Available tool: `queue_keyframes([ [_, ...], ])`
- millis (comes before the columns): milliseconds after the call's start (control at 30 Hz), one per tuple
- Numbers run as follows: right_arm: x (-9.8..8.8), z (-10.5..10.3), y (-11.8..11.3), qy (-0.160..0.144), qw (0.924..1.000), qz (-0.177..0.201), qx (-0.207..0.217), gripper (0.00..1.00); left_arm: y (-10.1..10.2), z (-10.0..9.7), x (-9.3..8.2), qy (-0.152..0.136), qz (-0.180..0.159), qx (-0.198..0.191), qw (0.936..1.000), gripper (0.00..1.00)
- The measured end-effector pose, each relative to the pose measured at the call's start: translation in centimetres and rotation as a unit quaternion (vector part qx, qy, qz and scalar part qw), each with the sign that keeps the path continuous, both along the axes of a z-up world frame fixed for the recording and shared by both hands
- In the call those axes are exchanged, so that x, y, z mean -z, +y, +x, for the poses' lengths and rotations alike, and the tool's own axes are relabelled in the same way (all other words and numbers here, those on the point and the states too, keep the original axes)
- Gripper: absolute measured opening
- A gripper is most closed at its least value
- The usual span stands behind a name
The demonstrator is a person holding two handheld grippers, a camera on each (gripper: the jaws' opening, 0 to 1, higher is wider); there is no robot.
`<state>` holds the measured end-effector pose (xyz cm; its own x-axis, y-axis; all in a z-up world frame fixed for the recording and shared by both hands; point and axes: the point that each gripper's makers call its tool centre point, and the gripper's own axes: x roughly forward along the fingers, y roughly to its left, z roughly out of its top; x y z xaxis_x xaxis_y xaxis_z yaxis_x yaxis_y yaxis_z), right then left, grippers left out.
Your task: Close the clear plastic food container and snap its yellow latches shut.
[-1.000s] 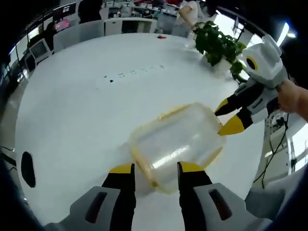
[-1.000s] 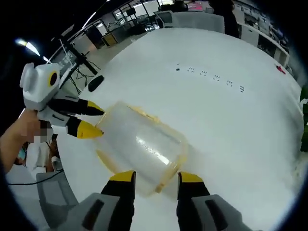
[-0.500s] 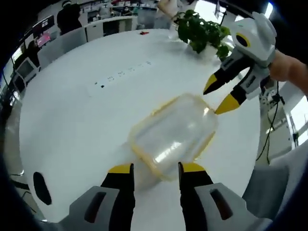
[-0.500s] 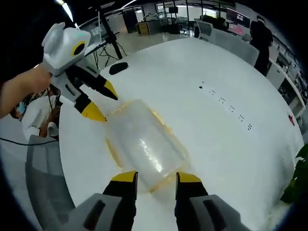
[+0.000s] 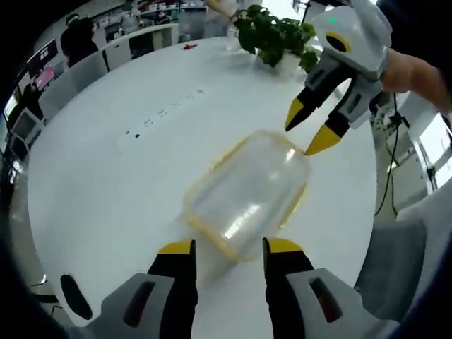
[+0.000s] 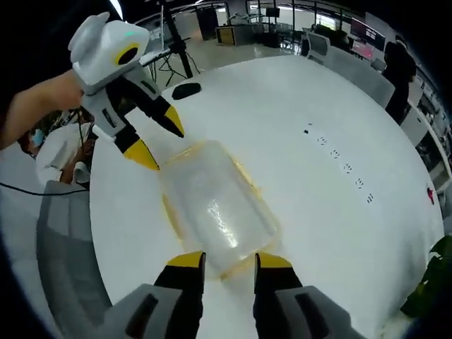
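A broad, round white surface (image 5: 106, 162) carries everything here. Near its middle, in both views, lies the clear plastic food container (image 5: 246, 194), lid down onto the base, with a yellow rim and yellow latches (image 6: 248, 185) showing along its edges; whether the latches are snapped down cannot be told.

In the left gripper view the left gripper (image 5: 227, 248) sits at the container's near end, its yellow-tipped jaws moderately apart and gripping nothing, with the container's near end between and just beyond the tips. The right gripper (image 5: 308, 130) comes in from the upper right, held by a hand (image 5: 417, 70), jaws apart, tips just beside the container's far corner.

In the right gripper view the right gripper (image 6: 229, 260) has its jaws a little apart at the near end of the container (image 6: 215, 208), while the left gripper (image 6: 157, 140) hovers near the far corner.

A potted green plant (image 5: 272, 35) stands at the far edge of the surface. A row of small dark marks (image 6: 339, 161) runs across the white top.
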<state>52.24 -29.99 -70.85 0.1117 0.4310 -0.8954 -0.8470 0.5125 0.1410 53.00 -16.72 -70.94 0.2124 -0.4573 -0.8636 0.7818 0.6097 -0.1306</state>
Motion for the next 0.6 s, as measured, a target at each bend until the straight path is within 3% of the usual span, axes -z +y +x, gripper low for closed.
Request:
queue_keyframes([
  [100, 0.09, -0.38, -0.18, 0.012, 0.9999, -0.011, -0.005, 0.18, -0.13, -0.37, -0.05, 0.005, 0.005, 0.014, 0.9999, 0.32],
  [167, 0.09, -0.01, -0.37, -0.014, 0.9989, -0.025, -0.036, 0.26, -0.04, -0.31, 0.01, -0.002, 0.014, 0.030, 0.9995, 0.34],
  [233, 0.09, -0.34, -0.36, -0.003, 0.9991, -0.024, -0.036, 0.23, 0.01, -0.44, 0.02, -0.006, 0.023, 0.046, 0.9987, 0.33],
  [533, 0.06, -0.04, -0.14, -0.014, 0.9973, -0.031, -0.065, 0.24, -0.50, -0.29, -0.29, -0.022, 0.038, 0.091, 0.9949, 0.33],
  [600, 0.10, 0.04, 0.00, -0.015, 0.9970, -0.033, -0.069, 0.23, -0.25, -0.12, -0.17, -0.033, 0.063, 0.117, 0.9906, 0.33],
])
